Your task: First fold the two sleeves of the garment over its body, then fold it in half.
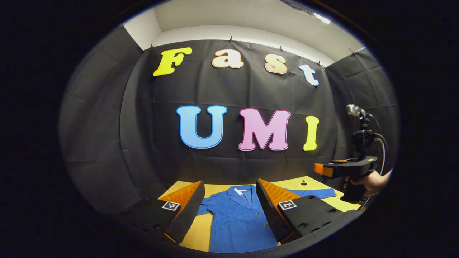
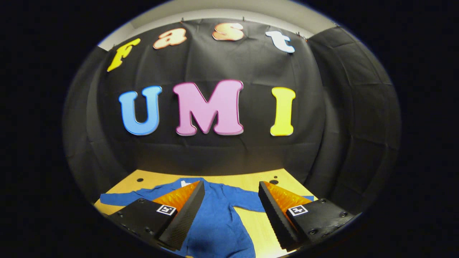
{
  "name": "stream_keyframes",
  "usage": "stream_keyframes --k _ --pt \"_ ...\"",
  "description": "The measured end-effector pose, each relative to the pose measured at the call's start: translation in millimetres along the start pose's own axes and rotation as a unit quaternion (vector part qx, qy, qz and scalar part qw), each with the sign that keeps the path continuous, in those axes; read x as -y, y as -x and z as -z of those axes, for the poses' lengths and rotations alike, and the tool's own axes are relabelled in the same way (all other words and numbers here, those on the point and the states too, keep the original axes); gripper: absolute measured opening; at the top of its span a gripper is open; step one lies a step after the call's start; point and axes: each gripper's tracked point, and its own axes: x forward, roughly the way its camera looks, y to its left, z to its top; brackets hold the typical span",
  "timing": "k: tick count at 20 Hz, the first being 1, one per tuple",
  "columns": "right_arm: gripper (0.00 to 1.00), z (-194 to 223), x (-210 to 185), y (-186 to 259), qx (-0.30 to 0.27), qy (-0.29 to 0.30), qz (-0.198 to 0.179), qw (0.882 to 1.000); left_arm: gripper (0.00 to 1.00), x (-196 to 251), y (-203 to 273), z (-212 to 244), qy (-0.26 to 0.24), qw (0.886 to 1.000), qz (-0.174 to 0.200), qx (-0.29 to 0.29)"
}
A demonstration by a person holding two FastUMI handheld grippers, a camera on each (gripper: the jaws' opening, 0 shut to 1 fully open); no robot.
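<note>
Nothing is folded yet: the blue garment (image 1: 240,222) lies flat on the desk (image 2: 265,179), sleeves spread, both grippers (image 1: 229,204) (image 2: 231,211) above it, fingers apart and empty.

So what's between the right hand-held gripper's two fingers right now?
In the right gripper view, the open right hand-held gripper frames the blue shirt, spread flat on the yellow table below; nothing is pinched yet.

Garment (image 1: 238,222) flat on desk (image 2: 265,224), sleeves spread left and right; booth wall behind desk; both grippers above near edge, right gripper (image 1: 353,172) right of the garment.
</note>
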Motion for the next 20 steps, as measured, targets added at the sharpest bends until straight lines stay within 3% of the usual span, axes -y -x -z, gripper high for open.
stream_keyframes --k 3,5,8,11,15,18,20 --pt "0.96 39.4 61.9 -49.8 -0.065 -0.05 0.052 0.995 0.82 7.0 -6.9 4.8 0.01 1.0 -0.018 -0.014" --pt "0.97 84.2 114.3 -74.4 -0.123 -0.058 0.096 0.986 0.82 20.3 -13.3 4.5 0.029 0.999 -0.019 -0.018" --pt "0.98 143.6 188.4 -99.7 -0.199 -0.091 0.163 0.962 0.82 36.8 -31.5 15.8 0.032 0.998 -0.032 -0.038" --pt "0.98 170.3 259.5 -124.6 -0.221 -0.099 0.213 0.947 0.82 61.6 -45.9 20.5 0.021 0.998 -0.031 -0.057" --pt "0.98 215.0 322.8 -133.5 -0.285 -0.122 0.272 0.911 0.82 94.0 -64.6 22.7 0.008 0.997 -0.023 -0.077" --pt "0.98 247.1 346.2 -138.1 -0.332 -0.162 0.285 0.885 0.81 116.1 -72.2 16.9 -0.004 0.997 -0.016 -0.078" --pt "0.99 253.7 350.5 -144.5 -0.342 -0.165 0.276 0.883 0.82 131.1 -72.2 14.3 -0.01 0.997 -0.001 -0.077"
